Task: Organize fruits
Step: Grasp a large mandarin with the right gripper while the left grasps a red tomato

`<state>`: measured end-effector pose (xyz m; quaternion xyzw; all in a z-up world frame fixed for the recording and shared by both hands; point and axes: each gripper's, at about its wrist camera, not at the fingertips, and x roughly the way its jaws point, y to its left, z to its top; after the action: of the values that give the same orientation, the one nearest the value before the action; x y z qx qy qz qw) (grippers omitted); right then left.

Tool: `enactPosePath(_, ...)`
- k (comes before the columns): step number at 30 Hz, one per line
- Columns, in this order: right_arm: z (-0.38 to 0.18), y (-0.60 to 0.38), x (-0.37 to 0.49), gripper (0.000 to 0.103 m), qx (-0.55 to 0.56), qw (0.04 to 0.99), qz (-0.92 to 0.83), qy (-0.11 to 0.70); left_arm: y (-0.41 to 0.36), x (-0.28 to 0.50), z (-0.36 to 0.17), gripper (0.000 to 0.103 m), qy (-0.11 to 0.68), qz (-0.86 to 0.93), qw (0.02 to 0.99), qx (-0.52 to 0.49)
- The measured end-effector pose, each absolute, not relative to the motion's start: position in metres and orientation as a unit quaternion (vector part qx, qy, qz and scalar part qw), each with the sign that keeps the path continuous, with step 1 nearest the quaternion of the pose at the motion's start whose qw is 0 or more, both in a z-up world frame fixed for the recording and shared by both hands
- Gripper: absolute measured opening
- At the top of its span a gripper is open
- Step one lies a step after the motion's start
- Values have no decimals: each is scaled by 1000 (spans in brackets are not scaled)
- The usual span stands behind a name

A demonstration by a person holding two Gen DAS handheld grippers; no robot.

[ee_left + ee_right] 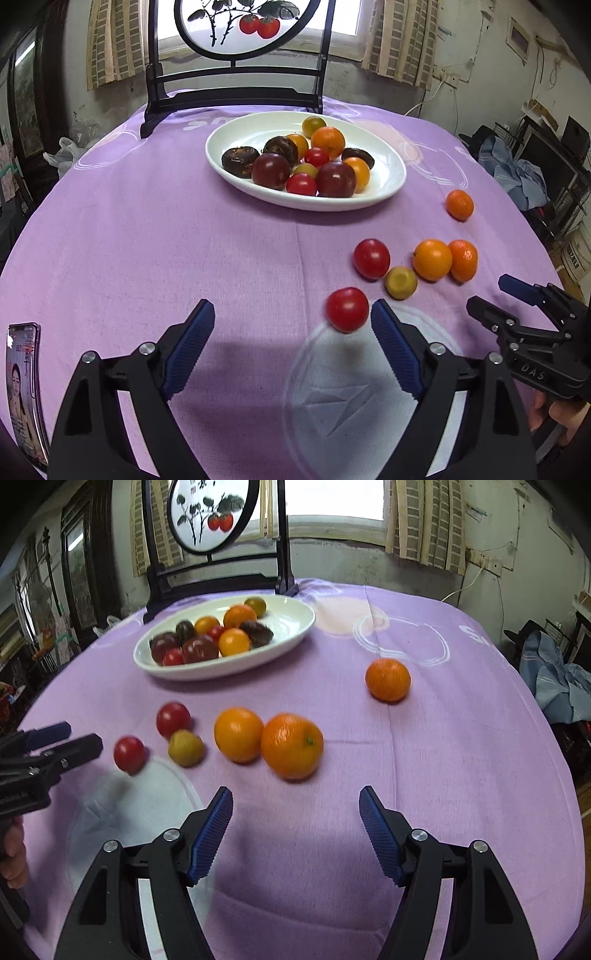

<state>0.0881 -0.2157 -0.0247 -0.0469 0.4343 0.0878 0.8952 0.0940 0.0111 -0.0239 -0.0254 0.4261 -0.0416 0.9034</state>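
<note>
A: Status on the fruit sort?

B: Approx two-thirds in. White plate at the far side holds a dozen or so pcs: dark tomatoes, red cherry ones, oranges. Six are left loose on the purple cloth.

A: Which six?

B: Near red tomato, second red tomato, yellow-green tomato, orange tomato touching a mandarin, and a lone mandarin off to the right.

A: Grippers?

B: Left gripper is spread wide, nothing in it; near red tomato sits just inside its right finger. Right gripper is also spread wide and empty, w/ the touching pair just ahead.

A: Room to work?

B: Cloth between plate and loose fruit is bare. Phone lies at the near-left table edge. Lone mandarin sits nearest the right drop-off, so prob. a roll risk. Grippers are close together; they could clash.
</note>
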Motion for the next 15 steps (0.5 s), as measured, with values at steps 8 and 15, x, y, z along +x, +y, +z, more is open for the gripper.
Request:
enactPosePath(8, -39, -213, 102, 72, -65, 888, 61, 451, 8, 95, -35, 85, 439, -68, 896, -18)
enactPosePath(15, -41, -209, 123, 72, -66, 887, 53, 453, 3, 98, -39, 85, 446, -75, 892, -6)
